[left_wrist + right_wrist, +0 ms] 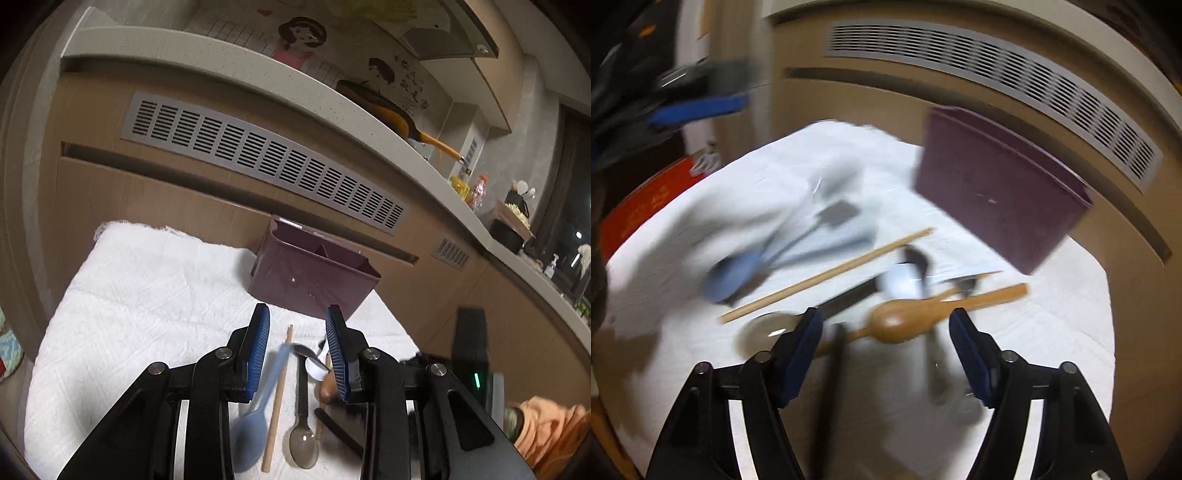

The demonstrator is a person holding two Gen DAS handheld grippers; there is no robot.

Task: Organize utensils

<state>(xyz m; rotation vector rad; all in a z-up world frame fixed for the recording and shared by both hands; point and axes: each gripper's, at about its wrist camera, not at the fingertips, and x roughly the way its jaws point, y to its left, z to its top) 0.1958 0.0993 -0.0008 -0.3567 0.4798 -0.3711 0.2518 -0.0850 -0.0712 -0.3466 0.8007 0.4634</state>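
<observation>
A pile of utensils lies on a white towel (140, 295): a blue plastic spoon (253, 435), a wooden chopstick (277, 398), a clear spoon with a black handle (303, 443) and a brown wooden spoon (905, 321). A dark purple divided holder (314, 273) stands at the towel's far edge. My left gripper (297, 328) is open above the utensils, holding nothing. My right gripper (886, 325) is open, low over the wooden spoon. The right wrist view is blurred; the blue spoon (735, 273) and holder (1001, 199) show there too.
The towel (1052, 332) lies in front of a brown cabinet with a grey vent grille (258, 158). A counter above carries a yellow pan (391, 110). A red tin (639, 210) sits left of the towel. Orange cloth (554, 428) is at right.
</observation>
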